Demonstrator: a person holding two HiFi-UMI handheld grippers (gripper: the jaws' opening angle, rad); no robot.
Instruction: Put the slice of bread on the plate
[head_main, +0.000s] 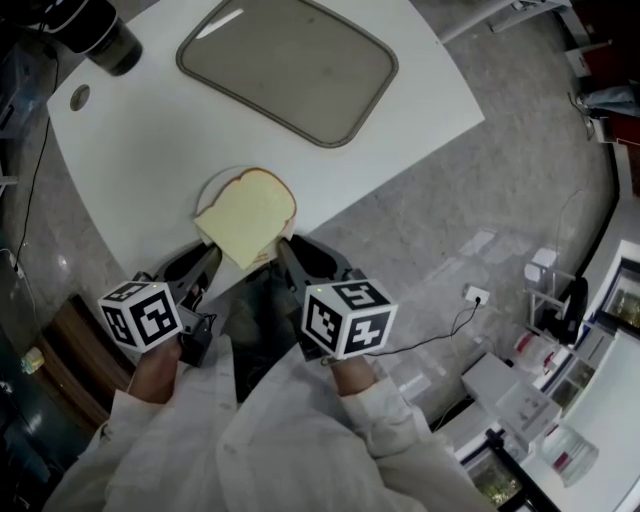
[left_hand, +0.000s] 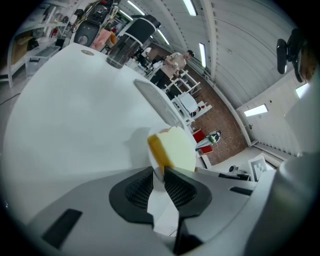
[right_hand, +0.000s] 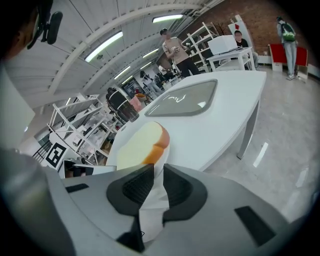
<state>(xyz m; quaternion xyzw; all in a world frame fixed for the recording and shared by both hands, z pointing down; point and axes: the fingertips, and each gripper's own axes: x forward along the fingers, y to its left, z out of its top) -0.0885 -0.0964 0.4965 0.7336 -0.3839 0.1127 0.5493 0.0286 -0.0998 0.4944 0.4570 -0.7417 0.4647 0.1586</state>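
A pale slice of bread (head_main: 248, 215) with a brown crust lies on a small white plate (head_main: 213, 186) at the near edge of the white table (head_main: 140, 150). My left gripper (head_main: 212, 256) holds the plate's near-left rim and my right gripper (head_main: 283, 248) its near-right rim. In the left gripper view the jaws (left_hand: 159, 172) are closed on the white plate rim (left_hand: 156, 171), with the bread (left_hand: 175, 150) just beyond. The right gripper (right_hand: 157, 170) is likewise shut on the plate rim (right_hand: 158, 175), with the bread (right_hand: 142, 145) above it.
A grey rounded tray (head_main: 290, 65) lies at the far side of the table. A dark cylindrical jar (head_main: 102, 38) stands at the far left, near a small hole (head_main: 80, 97) in the tabletop. To the right of the table's edge, a cable and socket (head_main: 476, 295) lie on the grey floor.
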